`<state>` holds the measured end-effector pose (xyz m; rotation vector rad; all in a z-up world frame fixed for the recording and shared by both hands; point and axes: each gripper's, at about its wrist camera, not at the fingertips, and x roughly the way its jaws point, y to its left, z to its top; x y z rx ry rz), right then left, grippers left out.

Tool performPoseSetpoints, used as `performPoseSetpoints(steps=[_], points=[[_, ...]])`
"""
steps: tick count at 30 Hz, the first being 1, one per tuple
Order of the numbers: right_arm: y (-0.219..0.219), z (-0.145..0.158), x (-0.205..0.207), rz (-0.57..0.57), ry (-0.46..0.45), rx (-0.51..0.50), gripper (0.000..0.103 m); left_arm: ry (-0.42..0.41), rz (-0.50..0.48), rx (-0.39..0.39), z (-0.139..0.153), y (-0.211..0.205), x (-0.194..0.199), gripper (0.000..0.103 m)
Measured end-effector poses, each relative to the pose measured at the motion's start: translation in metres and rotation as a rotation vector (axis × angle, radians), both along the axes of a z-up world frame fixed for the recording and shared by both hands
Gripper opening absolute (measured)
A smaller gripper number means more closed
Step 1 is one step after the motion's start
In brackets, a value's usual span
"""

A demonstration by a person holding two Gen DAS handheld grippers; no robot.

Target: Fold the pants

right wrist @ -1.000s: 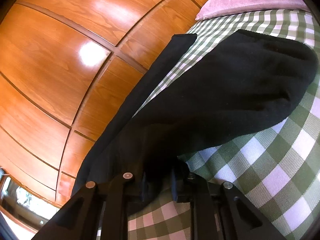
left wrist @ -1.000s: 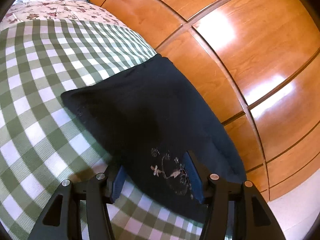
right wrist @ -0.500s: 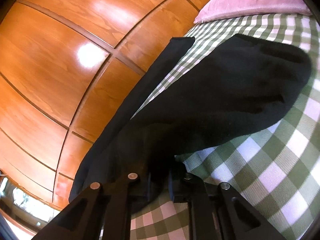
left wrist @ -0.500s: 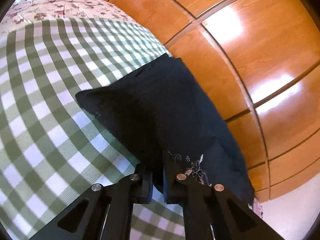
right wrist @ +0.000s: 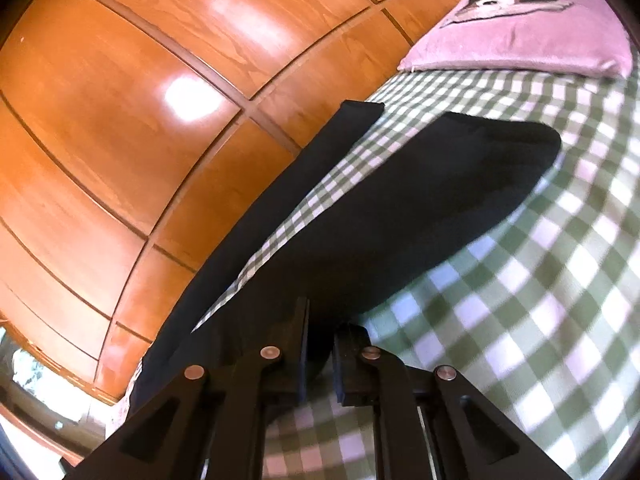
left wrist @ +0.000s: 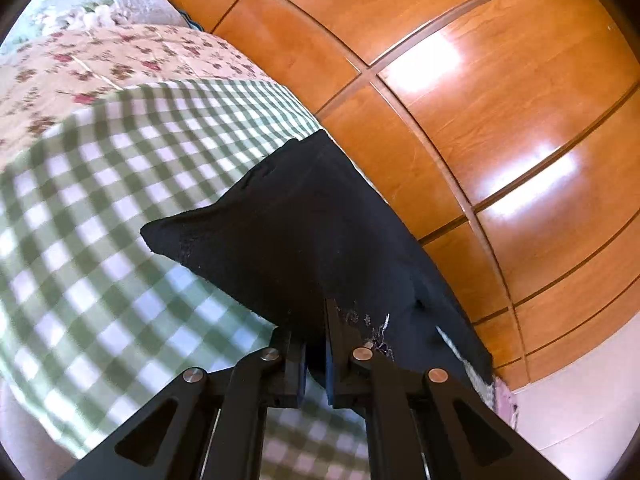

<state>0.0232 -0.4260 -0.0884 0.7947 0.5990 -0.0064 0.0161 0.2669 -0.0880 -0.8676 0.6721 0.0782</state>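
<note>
Pinching the black pants [left wrist: 320, 232] at the embroidered edge, the left hand-held gripper [left wrist: 316, 344] is clamped on cloth for lifting off the checked bed [left wrist: 100, 240]. Right view: right hand-held gripper [right wrist: 320, 344] clamped on the other near edge; pants draped along the wooden wardrobe [right wrist: 120, 120].

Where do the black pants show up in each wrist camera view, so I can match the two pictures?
Left wrist view: the black pants fill the centre and run down to the lower right, along the bed's edge.
Right wrist view: the black pants stretch from lower left up to centre right.
Shared landmark: the green checked bedspread under them, beside the wooden panelled wall.
</note>
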Motion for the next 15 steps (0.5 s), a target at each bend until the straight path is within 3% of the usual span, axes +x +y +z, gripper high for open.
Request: performPoseSetpoints(steps=[10, 15], points=[[0.008, -0.012, -0.040, 0.021, 0.037, 0.042, 0.010, 0.064, 0.021, 0.002, -0.017, 0.014, -0.054, 0.006], [0.009, -0.015, -0.039, 0.045, 0.058, 0.040, 0.011, 0.089, -0.005, 0.076, -0.022, 0.008, -0.055, 0.008]])
